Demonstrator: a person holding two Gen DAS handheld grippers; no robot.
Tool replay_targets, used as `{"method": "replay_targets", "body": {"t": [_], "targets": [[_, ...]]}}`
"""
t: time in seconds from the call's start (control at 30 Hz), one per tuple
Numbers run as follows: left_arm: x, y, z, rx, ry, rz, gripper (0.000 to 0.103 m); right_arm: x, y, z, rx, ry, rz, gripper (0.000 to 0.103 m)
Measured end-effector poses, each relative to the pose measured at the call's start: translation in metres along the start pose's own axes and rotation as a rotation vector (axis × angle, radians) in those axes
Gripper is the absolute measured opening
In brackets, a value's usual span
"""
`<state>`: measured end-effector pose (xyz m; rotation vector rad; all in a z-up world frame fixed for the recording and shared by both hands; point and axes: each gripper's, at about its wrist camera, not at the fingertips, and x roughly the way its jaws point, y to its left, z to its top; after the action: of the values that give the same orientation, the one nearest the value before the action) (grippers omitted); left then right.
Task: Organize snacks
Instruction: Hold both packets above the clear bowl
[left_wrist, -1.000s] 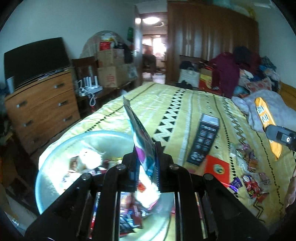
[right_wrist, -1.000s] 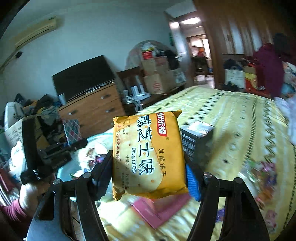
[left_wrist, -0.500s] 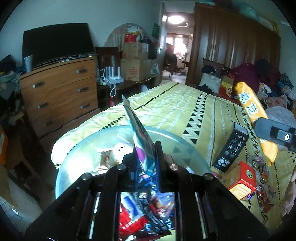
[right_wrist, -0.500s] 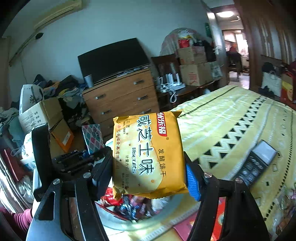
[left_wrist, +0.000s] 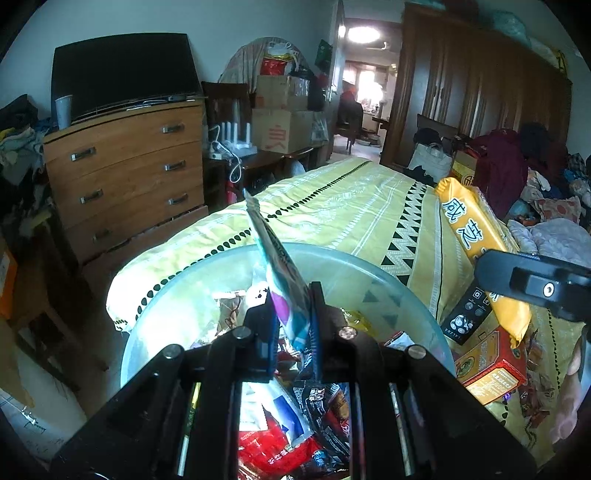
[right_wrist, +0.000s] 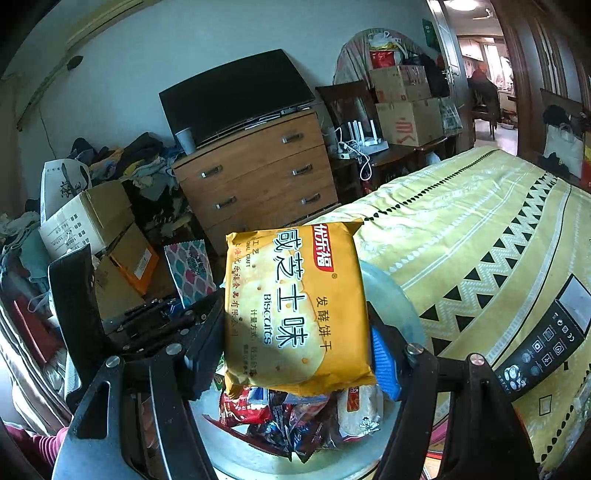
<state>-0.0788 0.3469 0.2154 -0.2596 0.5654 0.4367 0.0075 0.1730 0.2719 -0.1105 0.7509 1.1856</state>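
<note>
My left gripper (left_wrist: 291, 328) is shut on a thin patterned snack packet (left_wrist: 275, 258) that stands on edge above a pale round bowl (left_wrist: 391, 273) holding several snack packs. My right gripper (right_wrist: 297, 332) is shut on a yellow biscuit pack (right_wrist: 295, 306), held flat-on over the same bowl (right_wrist: 391, 295). In the left wrist view the biscuit pack (left_wrist: 476, 236) and the right gripper's finger (left_wrist: 535, 284) hang at the right, beside the bowl. In the right wrist view the left gripper (right_wrist: 177, 306) with its patterned packet (right_wrist: 190, 269) shows at the left.
The bowl sits at the corner of a bed with a yellow patterned cover (left_wrist: 354, 206). A black remote (right_wrist: 546, 336), a red-orange box (left_wrist: 487, 362) and loose sweets lie on the bed to the right. A wooden chest of drawers (left_wrist: 125, 173) stands beyond the bed's edge.
Both grippers have moved leftward toward the bowl, each keeping its packet. The bowl now fills the space under both, and the remote has slid to the right of view.
</note>
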Motion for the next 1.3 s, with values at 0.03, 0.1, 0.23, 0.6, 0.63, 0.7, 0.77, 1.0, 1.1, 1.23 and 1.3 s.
{"method": "replay_targets", "body": {"t": [0.03, 0.1, 0.23, 0.6, 0.63, 0.7, 0.77, 1.0, 1.1, 1.23, 1.3], "targets": [[0.0, -0.001, 0.0, -0.002, 0.001, -0.002, 0.014, 0.001, 0.001, 0.001, -0.001, 0.003, 0.001, 0.072], [0.0, 0.0, 0.0, -0.003, 0.003, -0.003, 0.014, 0.003, 0.003, 0.002, -0.004, 0.007, 0.001, 0.072], [0.002, 0.003, 0.001, -0.011, 0.009, -0.005, 0.014, 0.006, 0.005, 0.008, -0.006, 0.01, 0.0, 0.072], [0.004, 0.013, 0.002, -0.031, 0.016, -0.004, 0.014, 0.014, 0.011, 0.014, -0.016, 0.023, -0.004, 0.072], [0.004, 0.013, 0.003, -0.031, 0.016, -0.004, 0.014, 0.015, 0.011, 0.014, -0.015, 0.024, -0.004, 0.072], [0.004, 0.013, 0.002, -0.03, 0.016, -0.004, 0.014, 0.015, 0.012, 0.014, -0.014, 0.024, -0.004, 0.072], [0.005, 0.013, 0.002, -0.03, 0.021, -0.004, 0.014, 0.016, 0.012, 0.014, -0.013, 0.024, -0.002, 0.072], [0.013, 0.016, 0.0, -0.035, 0.043, 0.003, 0.014, 0.024, 0.011, 0.012, -0.003, 0.033, 0.0, 0.072], [0.016, 0.017, 0.0, -0.035, 0.053, 0.006, 0.014, 0.027, 0.009, 0.011, 0.005, 0.035, 0.003, 0.072], [0.019, 0.018, 0.0, -0.038, 0.061, 0.01, 0.014, 0.032, 0.008, 0.011, 0.009, 0.039, 0.006, 0.072], [0.019, 0.019, -0.001, -0.037, 0.064, 0.011, 0.014, 0.033, 0.008, 0.012, 0.007, 0.038, 0.008, 0.072]]}}
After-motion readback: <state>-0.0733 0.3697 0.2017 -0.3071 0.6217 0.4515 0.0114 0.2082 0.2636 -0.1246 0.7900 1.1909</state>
